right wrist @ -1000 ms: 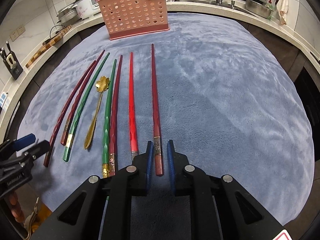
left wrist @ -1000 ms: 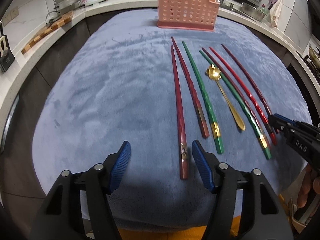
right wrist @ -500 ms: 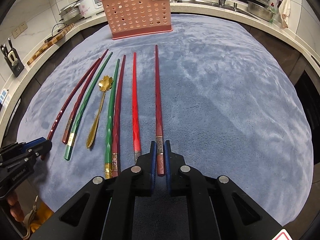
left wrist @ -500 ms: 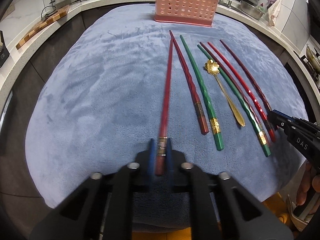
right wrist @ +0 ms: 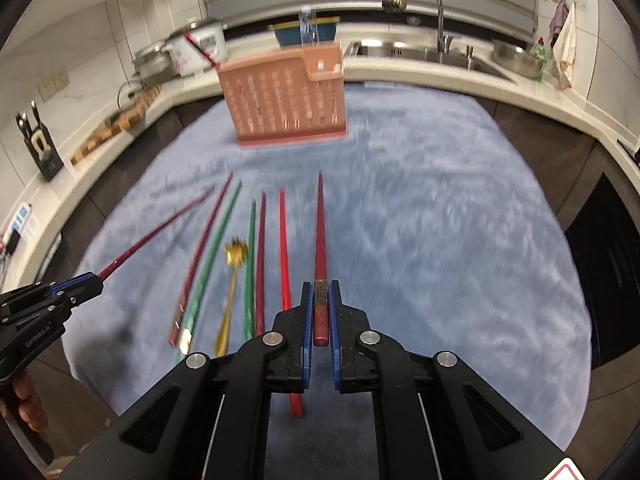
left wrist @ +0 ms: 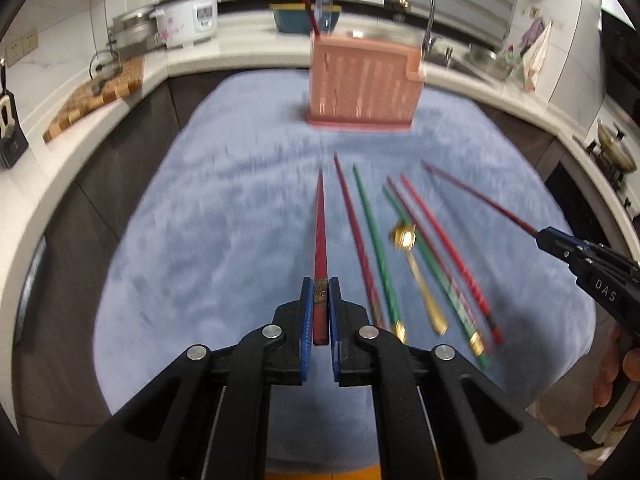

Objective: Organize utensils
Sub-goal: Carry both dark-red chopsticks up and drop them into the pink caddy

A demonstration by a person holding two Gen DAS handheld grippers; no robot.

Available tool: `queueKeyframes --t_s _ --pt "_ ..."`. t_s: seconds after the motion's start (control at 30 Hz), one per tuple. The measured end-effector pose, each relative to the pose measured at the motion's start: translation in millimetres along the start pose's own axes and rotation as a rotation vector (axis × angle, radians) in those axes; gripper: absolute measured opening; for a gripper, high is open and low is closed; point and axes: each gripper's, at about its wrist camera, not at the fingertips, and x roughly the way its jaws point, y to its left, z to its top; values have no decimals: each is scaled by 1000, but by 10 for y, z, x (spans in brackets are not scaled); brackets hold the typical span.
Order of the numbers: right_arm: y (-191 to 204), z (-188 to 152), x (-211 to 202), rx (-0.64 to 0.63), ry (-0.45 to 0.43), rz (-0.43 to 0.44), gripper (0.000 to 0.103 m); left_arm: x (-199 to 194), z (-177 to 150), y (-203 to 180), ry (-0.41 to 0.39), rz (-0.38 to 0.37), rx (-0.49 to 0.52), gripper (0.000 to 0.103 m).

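My left gripper (left wrist: 319,283) is shut on the thick end of a dark red chopstick (left wrist: 320,232), which points toward the pink perforated holder (left wrist: 364,84) at the far end of the blue-grey cloth (left wrist: 192,240). My right gripper (right wrist: 320,286) is shut on another dark red chopstick (right wrist: 320,228), also held off the cloth. Each gripper shows in the other's view: right gripper (left wrist: 554,240), left gripper (right wrist: 86,285). Several red and green chopsticks (right wrist: 260,256) and a gold spoon (left wrist: 418,272) lie between them on the cloth. One red chopstick (left wrist: 309,12) stands in the holder.
A white counter curves around the cloth, with a rice cooker (left wrist: 188,20), a wooden cutting board (left wrist: 96,96), a knife block (right wrist: 40,148), and a sink with a faucet (right wrist: 424,12). A hand (left wrist: 624,372) holds the right gripper's handle.
The left gripper closed on the leftmost dark red chopstick. Both grippers then rose with their chopsticks off the cloth, and the holder now sits lower in both views.
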Motion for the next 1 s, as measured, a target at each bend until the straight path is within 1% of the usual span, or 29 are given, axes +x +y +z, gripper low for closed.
queueKeyframes --t_s 0.07,0.23,0.6,0.73,0.83,1.0 --pt "-10 117 -82 2 -31 5 7 -81 151 9 -28 -6 -4 7" --pt "-58 536 -219 15 -101 20 7 -230 609 18 -114 -19 -6 7" --pt "-237 1444 -349 66 -252 56 7 -307 1579 -38 -249 -49 4 7" --pt "-270 1750 -420 80 -301 80 7 -414 1954 -116 -306 -84 13 7" --pt "-269 2013 -472 90 -343 113 7 -489 2173 -162 -345 -114 12 7" --pt "-219 2433 -535 111 -424 162 7 -596 2627 -248 -446 -137 17 7"
